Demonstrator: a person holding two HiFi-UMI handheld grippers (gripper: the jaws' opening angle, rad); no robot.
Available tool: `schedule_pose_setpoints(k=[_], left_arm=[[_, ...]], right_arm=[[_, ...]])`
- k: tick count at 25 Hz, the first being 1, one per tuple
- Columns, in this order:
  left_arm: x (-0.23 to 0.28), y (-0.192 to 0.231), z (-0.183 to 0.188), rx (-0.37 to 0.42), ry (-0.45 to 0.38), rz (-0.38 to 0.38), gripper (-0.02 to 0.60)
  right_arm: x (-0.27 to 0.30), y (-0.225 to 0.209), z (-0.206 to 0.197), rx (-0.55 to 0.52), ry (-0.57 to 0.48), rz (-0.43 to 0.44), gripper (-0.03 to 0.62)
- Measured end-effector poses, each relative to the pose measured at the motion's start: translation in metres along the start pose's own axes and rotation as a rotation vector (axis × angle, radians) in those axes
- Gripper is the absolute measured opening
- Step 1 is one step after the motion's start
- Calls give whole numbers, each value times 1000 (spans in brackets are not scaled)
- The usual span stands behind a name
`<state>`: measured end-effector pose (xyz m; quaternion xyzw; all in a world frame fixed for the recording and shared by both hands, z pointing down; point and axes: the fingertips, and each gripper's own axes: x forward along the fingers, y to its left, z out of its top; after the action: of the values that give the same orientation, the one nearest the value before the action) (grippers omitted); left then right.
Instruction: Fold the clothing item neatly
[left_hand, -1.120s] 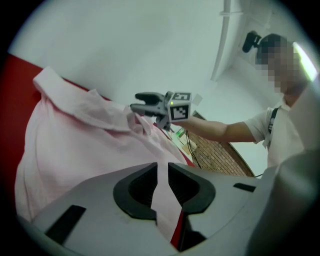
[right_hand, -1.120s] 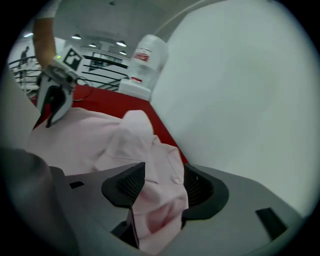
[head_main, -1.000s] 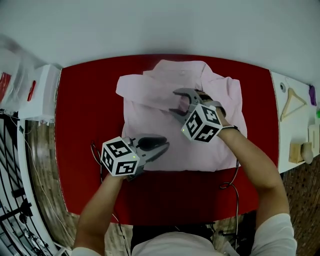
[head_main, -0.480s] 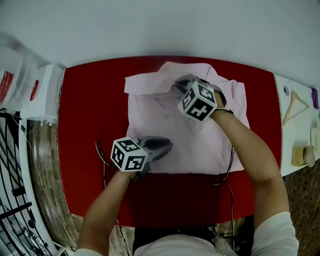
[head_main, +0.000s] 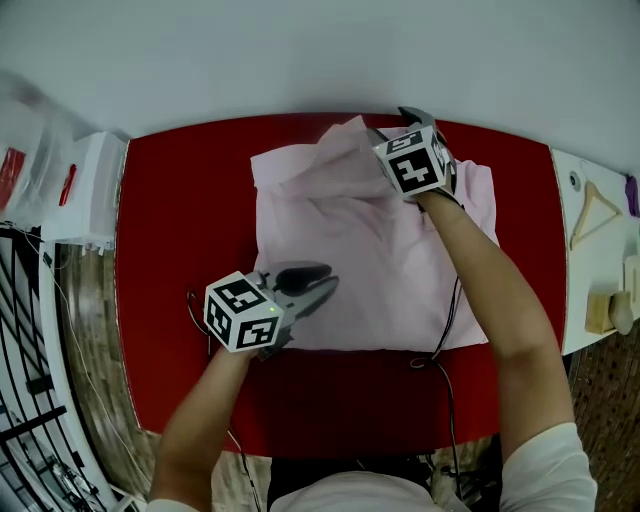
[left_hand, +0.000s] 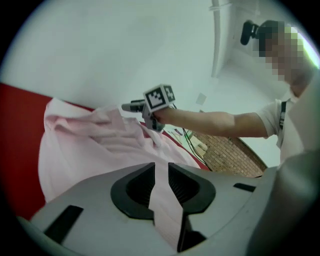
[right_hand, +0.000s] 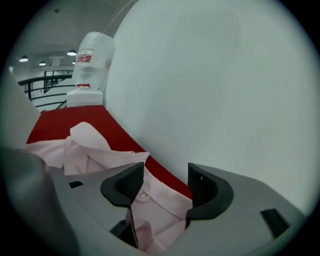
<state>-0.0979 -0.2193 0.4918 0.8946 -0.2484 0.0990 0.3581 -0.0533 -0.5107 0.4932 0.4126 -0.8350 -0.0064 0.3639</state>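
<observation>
A pink shirt (head_main: 370, 250) lies spread on the red table (head_main: 180, 220). My left gripper (head_main: 322, 287) is shut on its near left hem, and a strip of pink cloth (left_hand: 162, 200) runs between the closed jaws (left_hand: 160, 167). My right gripper (head_main: 395, 124) is at the shirt's far edge, by the wall. Its jaws have just been opening and now stand wide apart (right_hand: 162, 176). The collar (right_hand: 160, 197) lies between and below them, and the pads do not press on it. A bunched fold (right_hand: 87, 135) rises beside it. The left gripper view shows the right gripper (left_hand: 129, 106) above the shirt (left_hand: 90, 145).
A white box (head_main: 85, 185) stands off the table's left end. On the white surface at the right are a wooden hanger (head_main: 590, 208) and a wooden block (head_main: 598, 305). Cables (head_main: 445, 335) trail over the shirt's near right. A white wall closes the far side.
My right gripper went from the shirt's middle to its far edge, closing on the way and opening again. The far left part of the shirt has drawn inward and bunched up. The left gripper has barely moved.
</observation>
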Motion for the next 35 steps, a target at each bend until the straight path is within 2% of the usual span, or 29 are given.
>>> schedule_pose_setpoints(k=[2,5,7,10,12,15,17,19,20,21,22,26,28,29,33,35], left_arm=[[-10,15,23,93,7,51,63],[-16,55,40,226,112,141,63],[-19,88,40,305,230,209,63],[-24,126,46,497,376,341,65],[-22,142,54,610,425,401,83],[-14,157,54,680,473,428,139],[-13,167,53,687,488,463,160],[-14,178,54,688,492,505,158],[-15,183,54,676,488,518,139],[-17,187,55,651,477,527,45],[-20,190,58,621,460,535,14],[-45,211,80,535,368,624,9],[-56,219,93,491,311,674,9],[-60,223,98,471,285,690,9],[-66,234,106,405,240,724,11],[-67,236,106,388,233,727,11]], right_arm=[[-5,-5,-6,-34,0,-11,252],[-18,15,-14,-78,-12,80,250],[-32,42,-20,-171,-22,196,250],[-53,67,-44,-386,8,334,250],[-62,64,-66,-485,56,374,250],[-66,51,-96,-544,146,398,247],[-66,39,-105,-576,178,383,245],[-66,26,-108,-550,188,363,245],[-65,21,-110,-523,193,355,245],[-65,14,-112,-502,198,341,244],[-64,7,-113,-489,200,315,245],[-53,-37,-104,-424,182,138,244],[-50,-50,-98,-366,155,84,244],[-49,-52,-95,-326,132,83,244],[-48,-49,-83,-93,58,183,245],[-53,-60,-79,-79,31,168,247]])
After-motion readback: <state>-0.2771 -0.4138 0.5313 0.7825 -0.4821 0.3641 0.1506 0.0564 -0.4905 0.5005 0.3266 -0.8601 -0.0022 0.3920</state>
